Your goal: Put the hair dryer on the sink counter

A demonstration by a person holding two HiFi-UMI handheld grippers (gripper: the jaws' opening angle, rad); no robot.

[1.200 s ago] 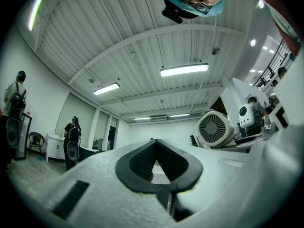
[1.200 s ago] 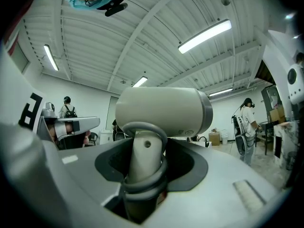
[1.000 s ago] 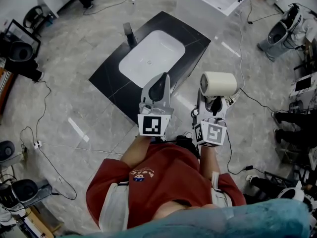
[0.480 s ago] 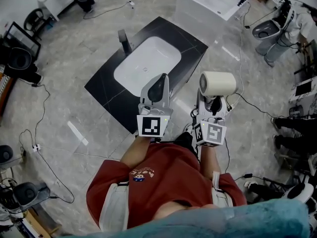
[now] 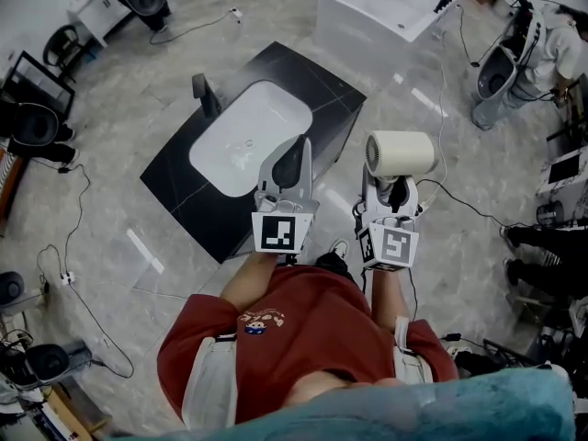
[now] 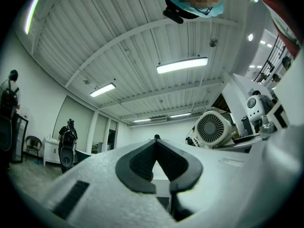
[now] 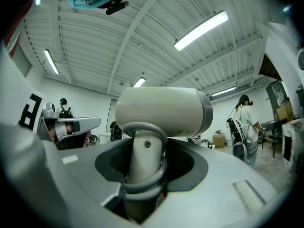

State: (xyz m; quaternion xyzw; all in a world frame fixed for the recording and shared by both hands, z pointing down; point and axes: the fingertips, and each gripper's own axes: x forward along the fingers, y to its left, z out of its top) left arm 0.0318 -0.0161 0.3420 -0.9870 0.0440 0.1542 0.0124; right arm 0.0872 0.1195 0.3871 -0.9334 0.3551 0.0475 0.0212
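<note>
A cream hair dryer (image 5: 401, 152) stands upright with its handle between the jaws of my right gripper (image 5: 393, 189), which is shut on it. In the right gripper view the barrel (image 7: 161, 112) lies crosswise above the jaws of the right gripper (image 7: 145, 158), a grey loop round the handle. My left gripper (image 5: 296, 152) is held beside it, shut and empty, its tip over the front right corner of the black sink counter (image 5: 179, 196). The left gripper view shows the left gripper (image 6: 156, 146) with its pads meeting, and the dryer's grille (image 6: 213, 128) to the right.
The counter holds a white basin (image 5: 243, 136) and a dark faucet (image 5: 206, 95). A white tub (image 5: 386, 7) stands beyond it. Cables trail over the grey floor (image 5: 92, 237). A person (image 5: 551, 49) stands beside a toilet (image 5: 496, 67) at the far right.
The sink counter has slid left and nearer in the head view as I walk toward it. Both grippers keep their pose, the dryer still held upright.
</note>
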